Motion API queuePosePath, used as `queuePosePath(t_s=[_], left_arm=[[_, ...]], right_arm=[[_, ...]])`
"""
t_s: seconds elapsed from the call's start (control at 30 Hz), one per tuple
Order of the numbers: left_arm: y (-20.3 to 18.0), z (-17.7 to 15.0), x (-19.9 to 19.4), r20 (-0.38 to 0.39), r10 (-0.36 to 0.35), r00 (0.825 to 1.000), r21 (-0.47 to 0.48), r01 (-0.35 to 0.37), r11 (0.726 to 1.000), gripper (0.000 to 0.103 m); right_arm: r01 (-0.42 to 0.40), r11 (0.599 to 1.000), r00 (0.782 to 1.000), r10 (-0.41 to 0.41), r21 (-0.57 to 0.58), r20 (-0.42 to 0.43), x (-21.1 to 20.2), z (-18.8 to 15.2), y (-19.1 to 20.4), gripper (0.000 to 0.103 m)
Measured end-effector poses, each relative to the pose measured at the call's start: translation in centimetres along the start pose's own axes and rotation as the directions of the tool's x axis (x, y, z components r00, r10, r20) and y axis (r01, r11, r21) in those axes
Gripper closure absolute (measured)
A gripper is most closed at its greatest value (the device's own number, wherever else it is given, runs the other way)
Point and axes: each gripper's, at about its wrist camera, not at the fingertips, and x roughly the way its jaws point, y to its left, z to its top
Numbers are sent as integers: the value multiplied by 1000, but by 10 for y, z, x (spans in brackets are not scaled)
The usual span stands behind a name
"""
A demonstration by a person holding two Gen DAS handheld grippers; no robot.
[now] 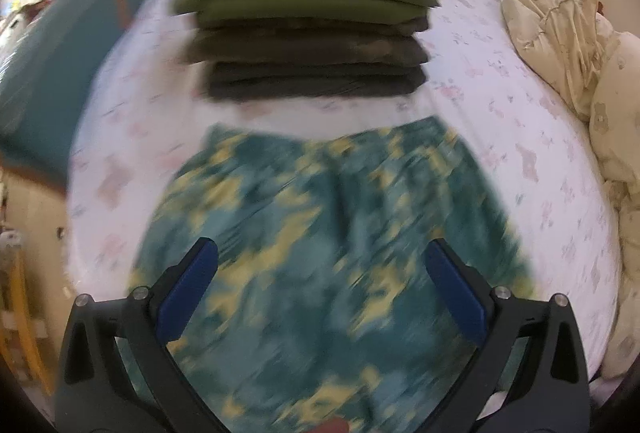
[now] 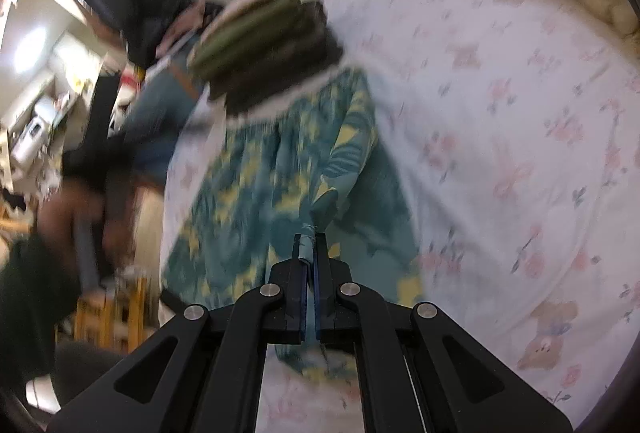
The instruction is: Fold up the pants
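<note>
Teal pants with a yellow leaf print (image 1: 312, 233) lie spread on the flowered bedsheet (image 1: 500, 121). My left gripper (image 1: 320, 253) hovers over them, pointing steeply down, its blue-padded jaws wide apart with nothing pinched. In the right wrist view the same pants (image 2: 280, 173) stretch away from my right gripper (image 2: 309, 241), which is shut on a bunched edge of the fabric and lifts it off the sheet (image 2: 520, 133). Both views are blurred by motion.
A stack of folded green and dark garments (image 1: 308, 33) sits on the bed just beyond the pants. A cream quilt (image 1: 580, 45) is heaped along the right side. A person's hand and dark sleeve (image 2: 68, 217) show at the bed's left edge, with room clutter behind.
</note>
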Motion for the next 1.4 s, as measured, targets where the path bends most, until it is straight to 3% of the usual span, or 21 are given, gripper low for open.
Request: queuePosePath(t_s=[0.1, 0.2, 0.3, 0.33, 0.53, 0.6, 0.63, 0.73, 0.83, 0.97, 1.07, 1.17, 1.33, 1.4], left_arm=[[-41, 32, 32, -45, -38, 998, 45, 40, 998, 3], [-90, 45, 68, -143, -62, 988, 123, 80, 989, 11], [-136, 46, 103, -206, -15, 978, 231, 63, 971, 17], [-152, 44, 115, -220, 15, 975, 278, 48, 959, 24], [-194, 42, 147, -220, 121, 968, 400, -23, 916, 27], [-198, 48, 154, -223, 153, 963, 414, -48, 909, 36], [-198, 54, 156, -243, 146, 959, 397, -39, 917, 45], [-193, 68, 157, -270, 149, 951, 351, -47, 935, 46], [-197, 67, 166, -276, 240, 931, 436, -101, 894, 100], [-186, 74, 133, -246, 162, 956, 445, -37, 895, 101], [-174, 82, 81, -184, 89, 979, 447, 3, 894, 101], [-154, 93, 35, -141, 33, 989, 442, 33, 896, 101], [-74, 96, -8, -67, 59, 996, 445, -23, 895, 101], [-40, 99, -10, -64, 58, 996, 410, -27, 912, 101]], right_arm=[[-22, 998, 992, 16, -52, -122, 29, -12, 5, 102], [-36, 994, 977, 13, -105, -211, 55, -23, 14, 102], [-40, 996, 971, 20, -80, -237, 64, -22, 9, 102], [-39, 997, 972, 22, -66, -236, 65, -19, 6, 102], [-27, 999, 970, 15, -45, -244, 73, -12, 3, 102], [-36, 998, 968, 21, -57, -251, 73, -14, 4, 102], [-40, 997, 967, 21, -70, -255, 75, -14, 7, 102], [-57, 994, 960, 29, -94, -279, 77, -20, 11, 102], [-63, 991, 956, 25, -120, -291, 77, -23, 16, 102], [-89, 986, 954, 43, -144, -295, 73, -26, 18, 102], [-135, 972, 956, 77, -191, -284, 66, -29, 32, 102], [-209, 943, 961, 148, -260, -234, 47, -31, 57, 102], [-266, 903, 959, 212, -337, -190, 25, -22, 110, 102], [-295, 886, 951, 238, -358, -196, 30, -19, 141, 102]])
